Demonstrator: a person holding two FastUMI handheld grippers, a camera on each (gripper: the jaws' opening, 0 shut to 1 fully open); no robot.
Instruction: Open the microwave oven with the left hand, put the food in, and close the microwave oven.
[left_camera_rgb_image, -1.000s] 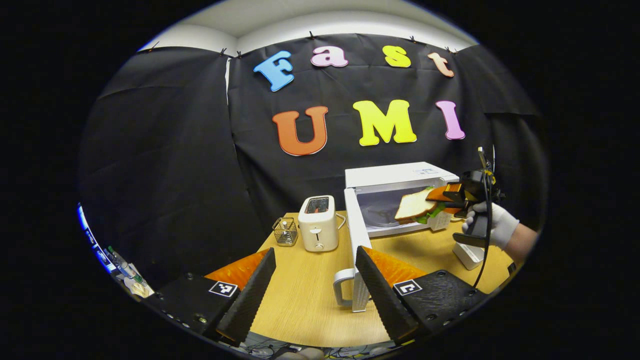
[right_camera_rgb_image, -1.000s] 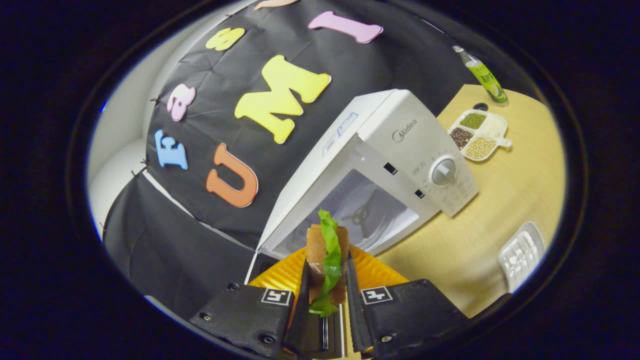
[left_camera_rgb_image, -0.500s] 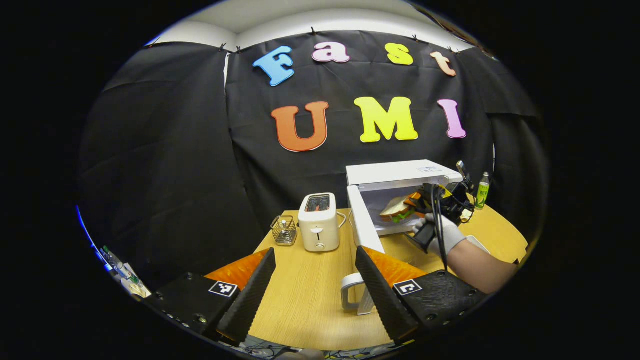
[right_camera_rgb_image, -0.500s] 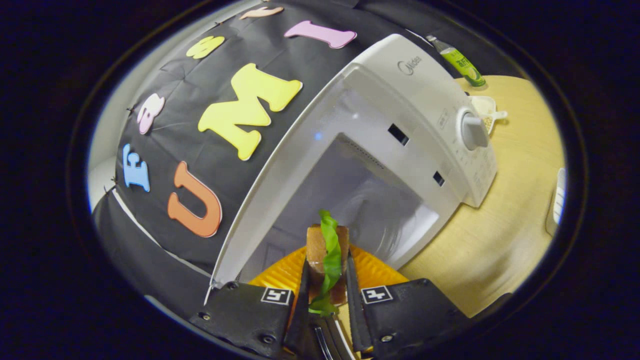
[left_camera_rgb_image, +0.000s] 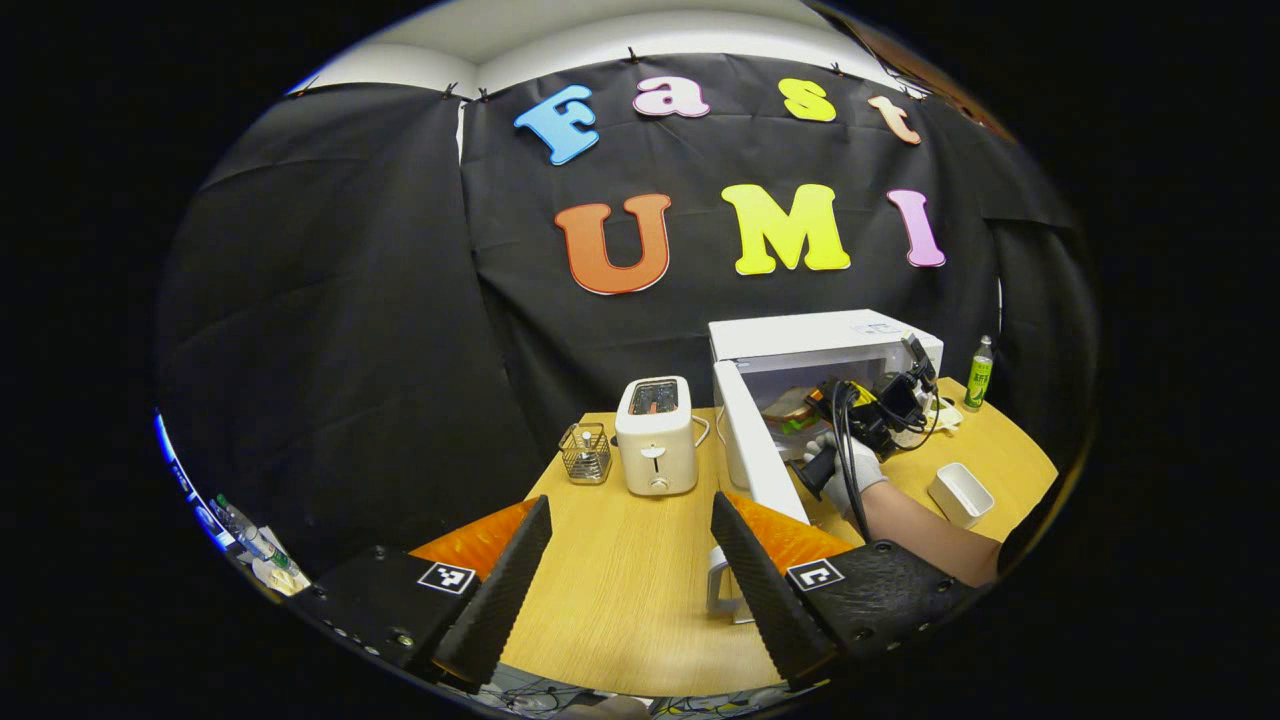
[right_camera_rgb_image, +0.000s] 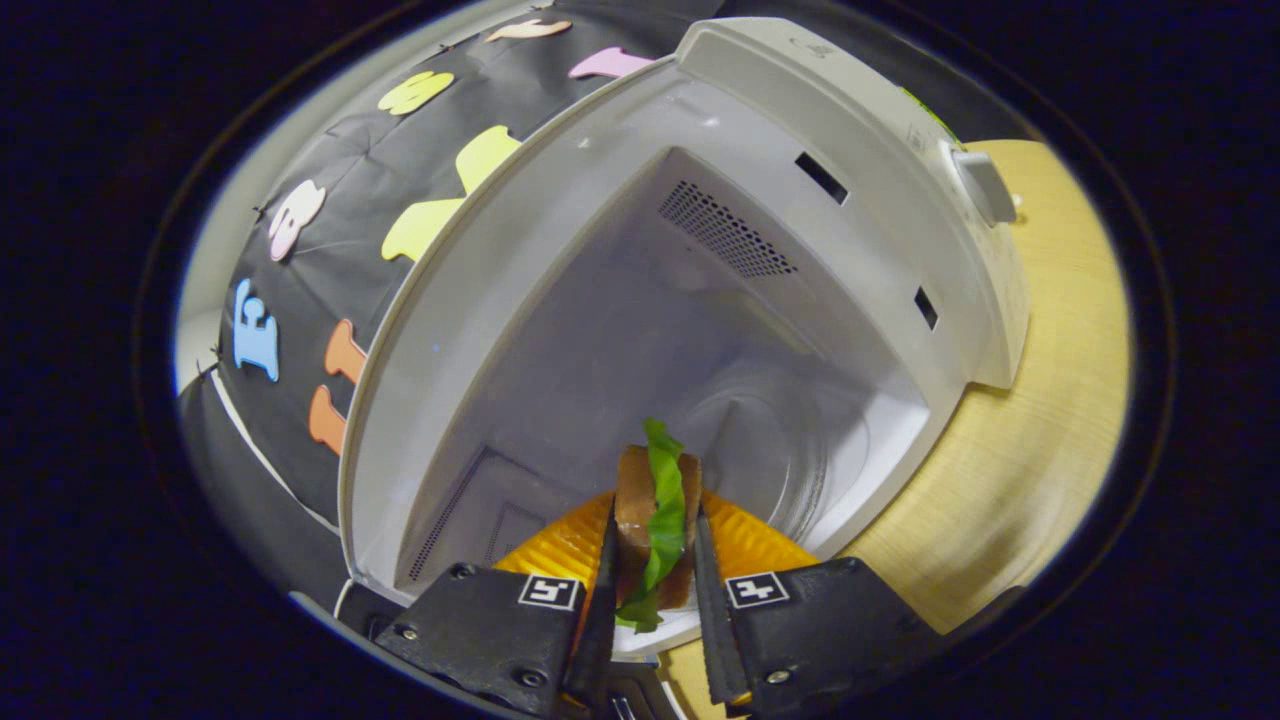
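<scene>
The white microwave (left_camera_rgb_image: 820, 340) stands at the back right of the wooden table, its door (left_camera_rgb_image: 760, 455) swung wide open toward me. My left gripper (left_camera_rgb_image: 630, 560) hovers open over the table's near edge, holding nothing. In the right gripper view, my right gripper (right_camera_rgb_image: 650, 560) is shut on a sandwich (right_camera_rgb_image: 650, 510) of brown bread with green lettuce, held on edge at the mouth of the microwave cavity (right_camera_rgb_image: 700, 330), with the round turntable (right_camera_rgb_image: 790, 450) just ahead. The left gripper view has the sandwich (left_camera_rgb_image: 792, 408) inside the opening, with the gloved hand (left_camera_rgb_image: 840, 470) behind it.
A cream toaster (left_camera_rgb_image: 655, 435) and a small wire basket (left_camera_rgb_image: 587, 452) sit left of the microwave. A white rectangular dish (left_camera_rgb_image: 960, 493) lies on the table at right, and a green bottle (left_camera_rgb_image: 979, 372) stands beside the microwave. The table (left_camera_rgb_image: 620, 590) has bare wood in front of me.
My right gripper has carried the sandwich forward from in front of the microwave into the cavity opening. My left gripper drew back and shifted slightly, staying open.
</scene>
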